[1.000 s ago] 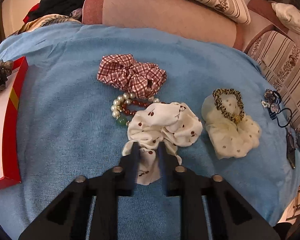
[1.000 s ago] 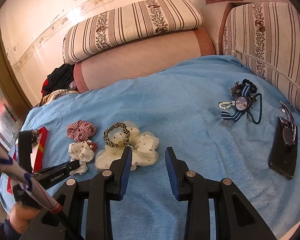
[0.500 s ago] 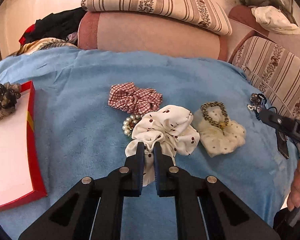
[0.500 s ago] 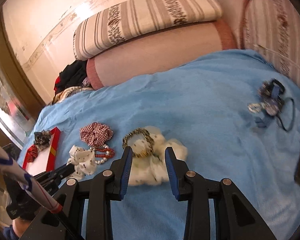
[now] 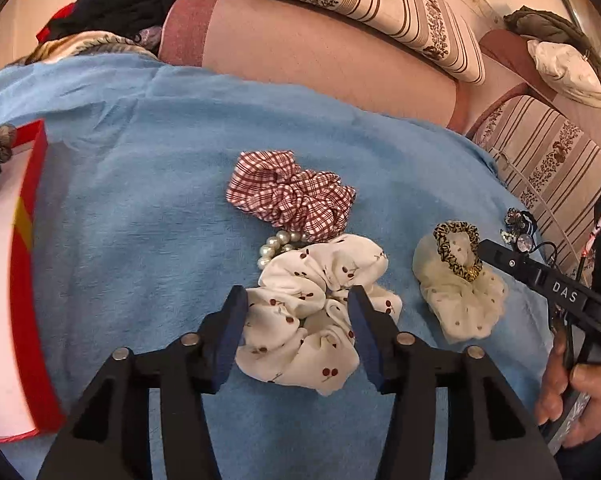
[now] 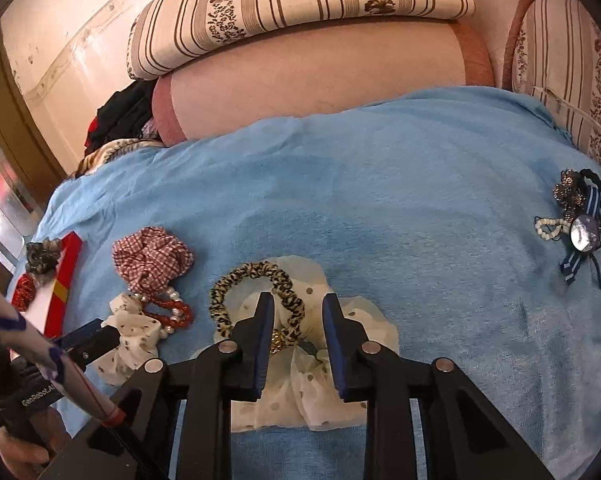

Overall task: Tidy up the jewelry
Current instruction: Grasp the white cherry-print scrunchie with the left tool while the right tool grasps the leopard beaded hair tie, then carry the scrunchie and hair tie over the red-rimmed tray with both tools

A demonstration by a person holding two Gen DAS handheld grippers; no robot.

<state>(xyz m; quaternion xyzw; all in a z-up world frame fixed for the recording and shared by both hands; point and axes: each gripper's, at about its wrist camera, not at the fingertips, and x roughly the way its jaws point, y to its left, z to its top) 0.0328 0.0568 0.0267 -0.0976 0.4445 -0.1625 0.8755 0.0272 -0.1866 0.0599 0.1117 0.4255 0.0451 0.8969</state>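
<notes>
Left wrist view: my left gripper [image 5: 296, 320] is opening around the cherry scrunchie [image 5: 316, 308], my right gripper [image 6: 296, 328] closing over the leopard hair tie [image 6: 256, 300], and most pieces are not yet in the red box [image 5: 28, 280].

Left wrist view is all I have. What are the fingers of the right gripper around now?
Observer: The right gripper straddles one side of the leopard hair band on the cream scrunchie. Its jaws are closing, not yet pressing.
Operator: Does the cherry scrunchie hide anything?
Observer: Yes, a red bead bracelet lies by the pearls.
Operator: What is in the red box?
Observer: A small red item beside the dark scrunchie.
</notes>
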